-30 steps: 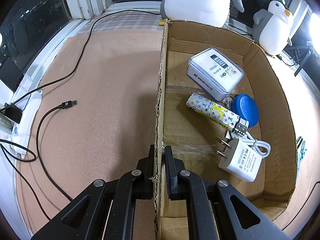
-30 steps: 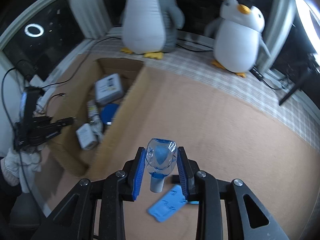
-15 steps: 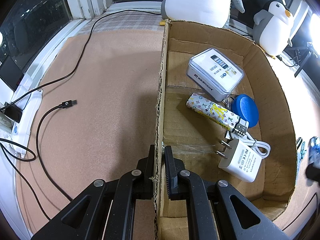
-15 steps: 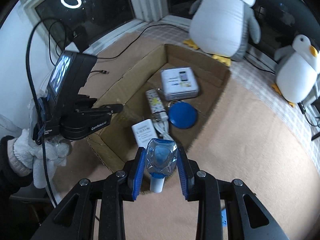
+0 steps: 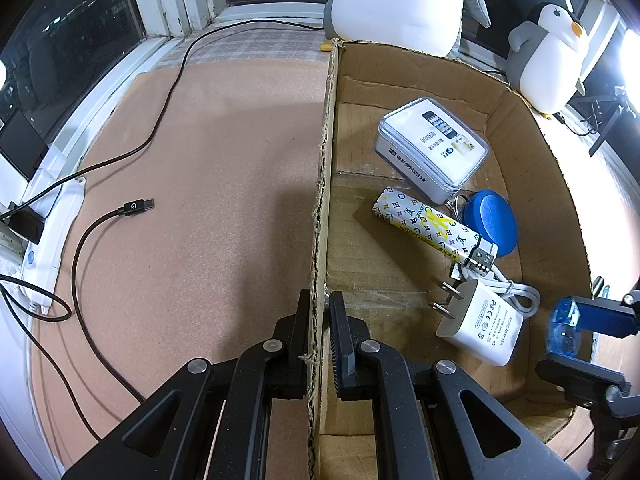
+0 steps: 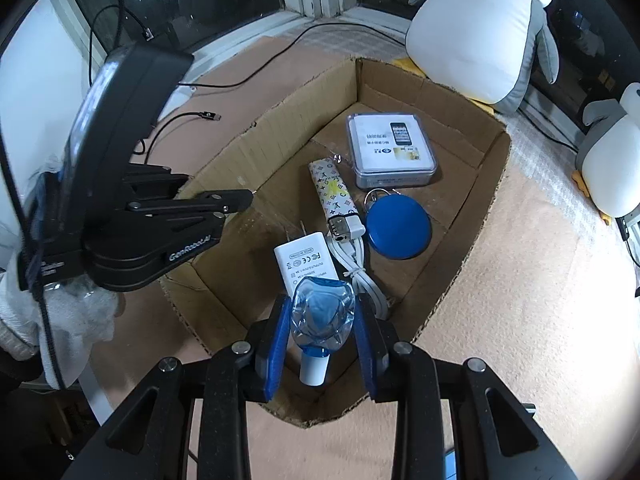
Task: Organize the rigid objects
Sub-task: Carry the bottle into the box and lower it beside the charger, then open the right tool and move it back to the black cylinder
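Observation:
My left gripper (image 5: 320,320) is shut on the left wall of the cardboard box (image 5: 322,168), and shows in the right wrist view (image 6: 236,200). My right gripper (image 6: 322,320) is shut on a small clear bottle with blue liquid and a white cap (image 6: 322,312), held above the box's near end; it shows at the right in the left wrist view (image 5: 564,328). Inside the box lie a clear phone case box (image 6: 390,148), a patterned power bank (image 6: 332,192), a blue round disc (image 6: 398,226) and a white charger with cable (image 6: 306,264).
Two plush penguins (image 6: 480,28) (image 6: 612,160) stand behind the box. A black USB cable (image 5: 132,208) and a white power strip (image 5: 44,232) lie on the brown mat (image 5: 200,160) left of the box. The person's gloved hand (image 6: 72,312) holds the left gripper.
My right gripper has carried the bottle from the mat on the right over to the box's near end. The left gripper has kept its hold on the box wall.

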Demonstrator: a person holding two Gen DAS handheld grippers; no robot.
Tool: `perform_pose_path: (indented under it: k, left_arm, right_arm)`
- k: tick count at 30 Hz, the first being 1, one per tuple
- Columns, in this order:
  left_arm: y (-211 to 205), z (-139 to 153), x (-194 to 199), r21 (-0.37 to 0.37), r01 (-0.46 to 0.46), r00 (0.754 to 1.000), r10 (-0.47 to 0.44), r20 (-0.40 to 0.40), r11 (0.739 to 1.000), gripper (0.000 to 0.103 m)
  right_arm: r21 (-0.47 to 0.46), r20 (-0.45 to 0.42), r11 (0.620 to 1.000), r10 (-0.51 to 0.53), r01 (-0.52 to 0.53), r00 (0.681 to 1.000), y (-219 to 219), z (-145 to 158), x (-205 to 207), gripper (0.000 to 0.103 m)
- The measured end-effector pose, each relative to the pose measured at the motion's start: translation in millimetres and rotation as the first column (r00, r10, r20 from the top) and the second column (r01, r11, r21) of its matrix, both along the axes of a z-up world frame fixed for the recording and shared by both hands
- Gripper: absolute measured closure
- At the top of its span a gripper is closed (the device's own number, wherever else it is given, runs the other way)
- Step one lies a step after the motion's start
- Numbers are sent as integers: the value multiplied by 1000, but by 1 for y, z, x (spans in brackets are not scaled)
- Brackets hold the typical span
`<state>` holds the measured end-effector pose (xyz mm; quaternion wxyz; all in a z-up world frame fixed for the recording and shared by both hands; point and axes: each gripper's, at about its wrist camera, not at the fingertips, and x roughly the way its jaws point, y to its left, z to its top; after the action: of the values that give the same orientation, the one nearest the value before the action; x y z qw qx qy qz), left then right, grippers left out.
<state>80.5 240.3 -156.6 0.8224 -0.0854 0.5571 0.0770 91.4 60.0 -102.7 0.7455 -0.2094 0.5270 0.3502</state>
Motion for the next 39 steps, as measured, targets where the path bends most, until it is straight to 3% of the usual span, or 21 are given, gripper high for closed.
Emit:
perform_pose_path:
  k: [14,25,33,39]
  left_arm:
    - [1,0,0,-3,-2,1000,2,1,1000,96]
    - [1,0,1,-2,-2,1000,2,1,1000,96]
    - [1,0,0,-4,-2,1000,2,1,1000,96]
    - [1,0,1,-3,-2,1000,2,2,1000,96]
  right_arm:
    - [-54,-3,998,25,-25,1000,4,-15,-1,74]
    - [-35,11,999,27,-27,1000,5,-11,-2,70]
    - [9,11,1000,1,-1,1000,-7,4,-1,69]
    - [77,13,994,-81,79,997,-45,29,3,63]
